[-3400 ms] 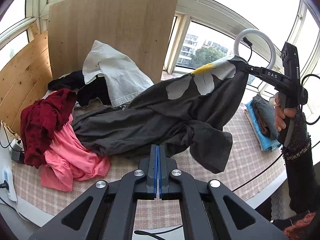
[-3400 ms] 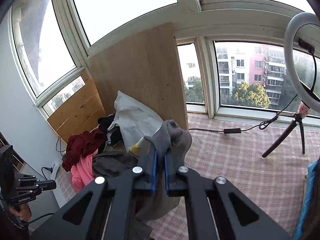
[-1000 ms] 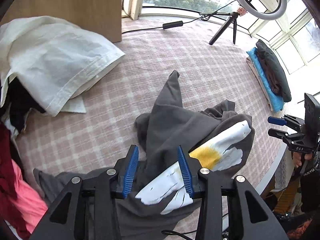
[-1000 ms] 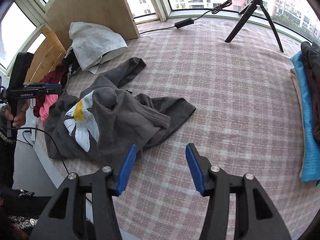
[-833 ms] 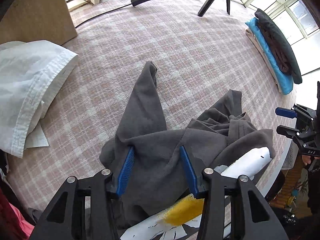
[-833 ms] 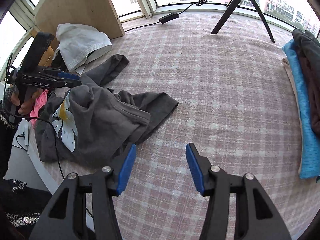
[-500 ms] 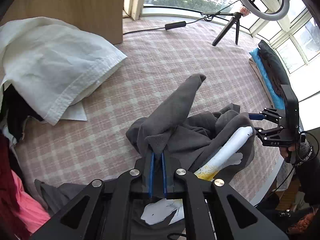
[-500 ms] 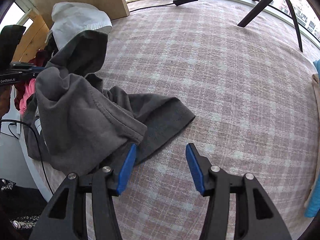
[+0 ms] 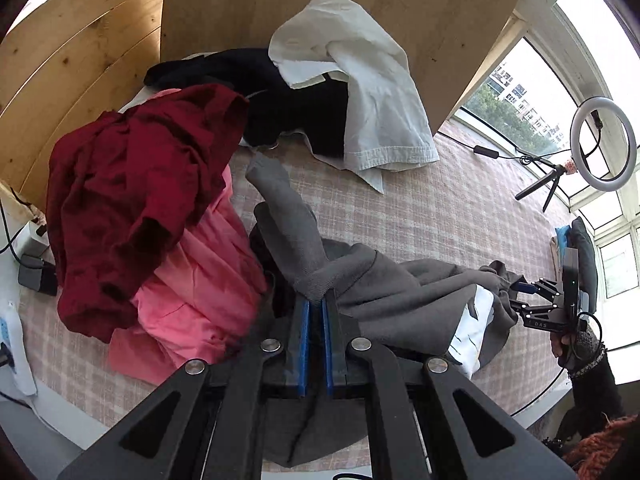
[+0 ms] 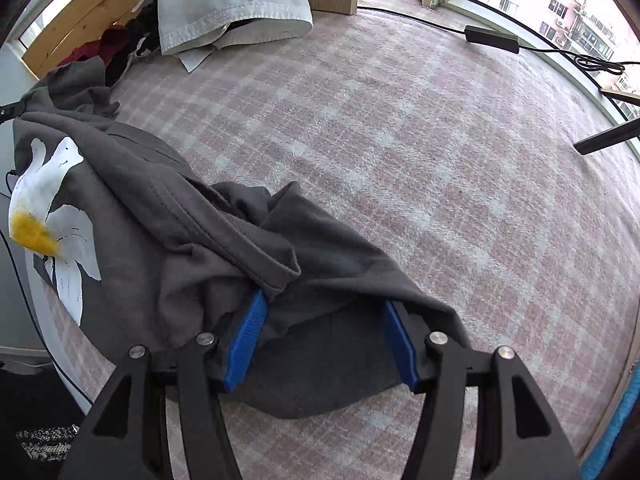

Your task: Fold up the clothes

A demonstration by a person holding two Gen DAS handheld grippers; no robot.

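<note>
Folding barely begun: left gripper (image 9: 315, 312) jaws clamp grey shirt (image 9: 400, 292) sleeve; right gripper (image 10: 320, 336) jaws open around hem; pile (image 9: 132, 200) upper left unfolded.

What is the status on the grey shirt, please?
Left tongs shut on grey shirt. Right tongs open, astride its edge. Red and pink pile crowds its left side.

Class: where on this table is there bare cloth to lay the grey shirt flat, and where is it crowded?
Free: the checked tablecloth between the white garment, the ring light tripod and the grey shirt. Crowded: the left end, where the red garment, pink garment and black garment pile together.
</note>
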